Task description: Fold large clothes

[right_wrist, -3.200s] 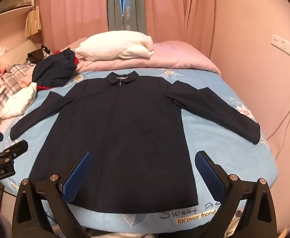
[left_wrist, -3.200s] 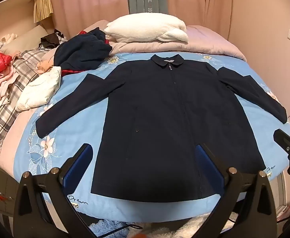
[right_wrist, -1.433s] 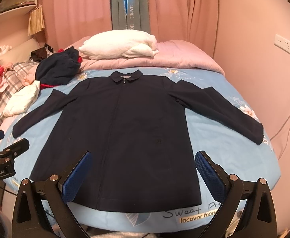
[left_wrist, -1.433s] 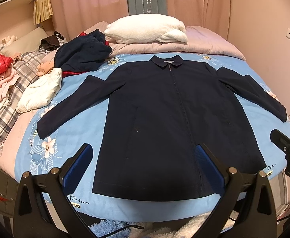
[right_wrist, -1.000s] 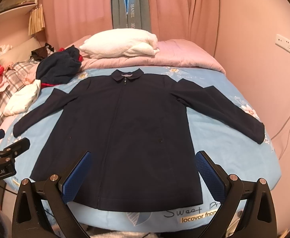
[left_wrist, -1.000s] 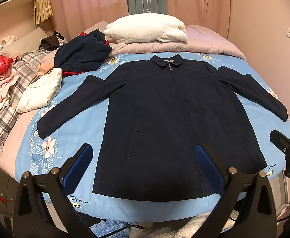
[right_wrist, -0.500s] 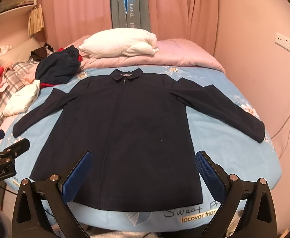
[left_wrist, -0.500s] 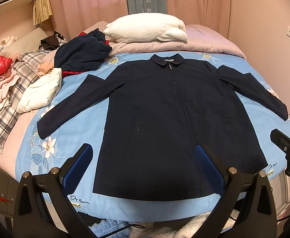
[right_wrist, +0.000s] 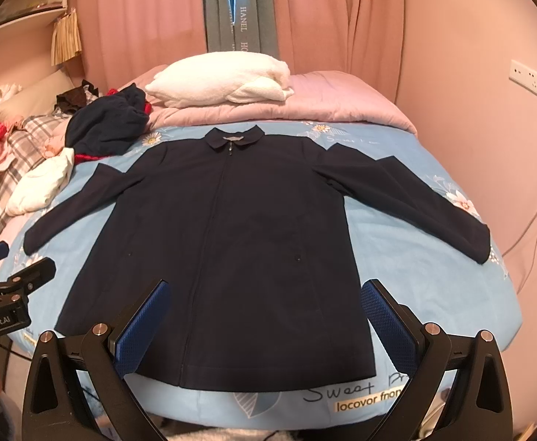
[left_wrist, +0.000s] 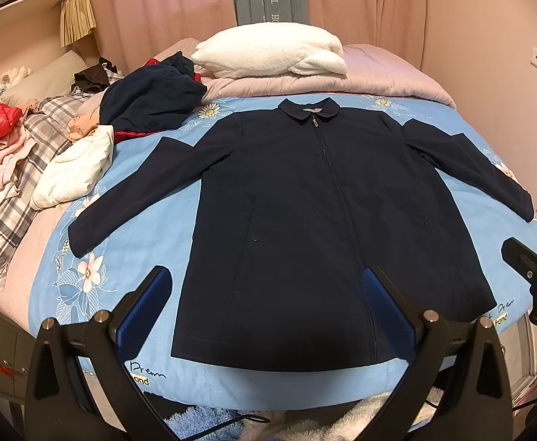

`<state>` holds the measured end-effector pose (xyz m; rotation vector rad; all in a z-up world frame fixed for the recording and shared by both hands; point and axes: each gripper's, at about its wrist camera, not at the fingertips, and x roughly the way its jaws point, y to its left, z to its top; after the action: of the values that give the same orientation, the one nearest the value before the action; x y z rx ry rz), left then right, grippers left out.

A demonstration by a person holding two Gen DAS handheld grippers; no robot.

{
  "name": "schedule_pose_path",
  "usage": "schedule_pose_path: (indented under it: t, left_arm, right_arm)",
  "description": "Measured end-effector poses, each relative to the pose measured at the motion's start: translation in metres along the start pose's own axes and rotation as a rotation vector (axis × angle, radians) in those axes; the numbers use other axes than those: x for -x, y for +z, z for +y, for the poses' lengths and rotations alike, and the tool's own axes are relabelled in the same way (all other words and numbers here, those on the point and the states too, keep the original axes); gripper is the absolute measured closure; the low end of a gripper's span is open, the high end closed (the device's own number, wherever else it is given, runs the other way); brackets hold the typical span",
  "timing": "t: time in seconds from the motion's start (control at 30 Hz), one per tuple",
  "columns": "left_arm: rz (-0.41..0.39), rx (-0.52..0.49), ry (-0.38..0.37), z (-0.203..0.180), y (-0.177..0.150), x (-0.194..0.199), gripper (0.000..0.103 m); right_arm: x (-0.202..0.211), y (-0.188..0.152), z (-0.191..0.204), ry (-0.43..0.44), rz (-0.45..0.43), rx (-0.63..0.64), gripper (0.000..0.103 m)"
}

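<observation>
Navy jacket (left_wrist: 316, 220) spread flat, zipped, on the bed (left_wrist: 84, 294), both sleeves out; left hand-held gripper (left_wrist: 265, 305) and right hand-held gripper (right_wrist: 265, 312) hover released; the soft, limp, moderately heavy cloth is probably best pinched at cuff or hem corner.

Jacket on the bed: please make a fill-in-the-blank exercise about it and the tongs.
1. The jacket lies flat with both ____ spread out.
2. Its zipper is ____.
3. The left tongs and right tongs are both ____.
4. The white pillow lies beyond the jacket's ____.

Answers: sleeves; closed; open; collar
</observation>
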<state>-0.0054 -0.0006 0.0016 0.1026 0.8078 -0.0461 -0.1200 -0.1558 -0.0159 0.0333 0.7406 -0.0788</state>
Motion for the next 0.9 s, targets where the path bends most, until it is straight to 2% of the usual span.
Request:
schedule_pose_path:
  t: [0.23,0.37,0.4,0.5,0.53,0.6,0.67,0.77,0.9]
  left_arm:
    - [0.006,-0.002,-0.001,0.000,-0.001,-0.002,0.000]
    - [0.014,0.008,-0.024,0.000,-0.002,-0.011,0.000]
    - [0.016,0.024,-0.048,0.002,-0.003,-0.017,0.000]
    - [0.054,0.118,-0.182,0.014,-0.009,-0.041,0.000]
    - [0.075,0.168,-0.247,0.019,-0.013,-0.053,0.000]
    - [0.127,0.263,-0.370,0.027,-0.021,-0.079,0.000]
    - [0.178,0.322,-0.432,0.030,-0.026,-0.099,0.000]
    - [0.219,0.390,-0.485,0.034,-0.031,-0.124,0.000]
    - [0.194,0.509,-0.560,0.045,-0.029,-0.141,0.000]
  right_arm:
    - [-0.005,-0.002,-0.006,0.011,0.012,-0.020,0.001]
    - [-0.015,-0.005,-0.024,0.122,0.008,-0.077,0.001]
    - [-0.020,-0.007,-0.034,0.177,-0.006,-0.108,0.001]
    - [-0.037,-0.018,-0.063,0.328,-0.021,-0.233,0.001]
    - [-0.048,-0.024,-0.081,0.388,-0.020,-0.313,0.001]
    - [-0.065,-0.037,-0.112,0.443,-0.020,-0.459,0.001]
    - [-0.080,-0.051,-0.144,0.442,-0.037,-0.592,0.001]
    - [-0.102,-0.075,-0.205,0.379,-0.077,-0.772,0.001]
    - [-0.124,-0.086,-0.265,0.245,-0.096,-0.912,0.000]
